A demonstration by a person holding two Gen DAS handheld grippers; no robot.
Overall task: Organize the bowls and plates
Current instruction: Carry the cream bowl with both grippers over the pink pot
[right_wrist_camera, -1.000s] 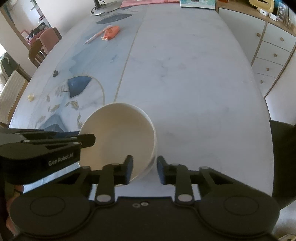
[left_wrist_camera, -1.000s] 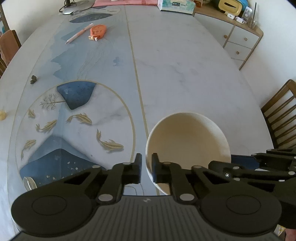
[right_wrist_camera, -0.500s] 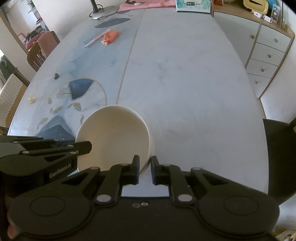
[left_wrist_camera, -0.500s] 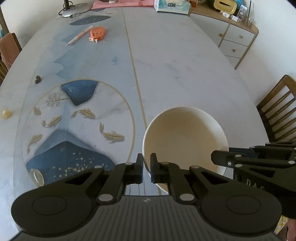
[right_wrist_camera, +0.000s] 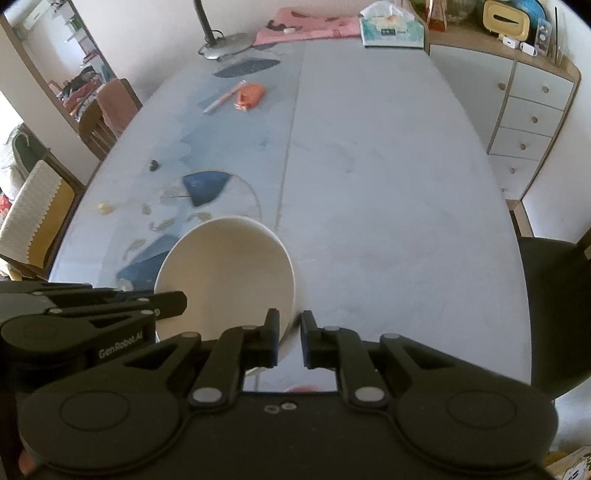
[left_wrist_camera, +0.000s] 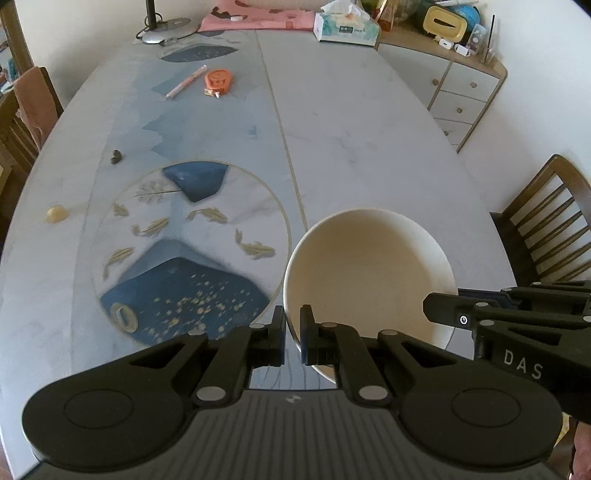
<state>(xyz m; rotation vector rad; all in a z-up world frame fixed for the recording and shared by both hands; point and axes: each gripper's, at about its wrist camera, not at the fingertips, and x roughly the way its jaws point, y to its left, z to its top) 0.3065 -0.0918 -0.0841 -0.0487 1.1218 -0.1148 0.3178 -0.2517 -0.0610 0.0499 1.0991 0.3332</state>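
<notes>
Bowl [left_wrist_camera: 369, 273] now sits lifted off the table [left_wrist_camera: 369, 122], both the left gripper [left_wrist_camera: 291, 334] and right gripper [right_wrist_camera: 289, 339] pinching its rim.

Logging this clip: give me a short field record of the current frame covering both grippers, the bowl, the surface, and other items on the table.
left gripper: shut on the bowl's left rim
right gripper: shut on the bowl's right rim
bowl: cream, empty, gripped at both sides; lifted or resting cannot be told
table: marble-look top with blue fish pattern
far items: orange tape dispenser, pink pen, tissue box, lamp base
plates: none visible
</notes>
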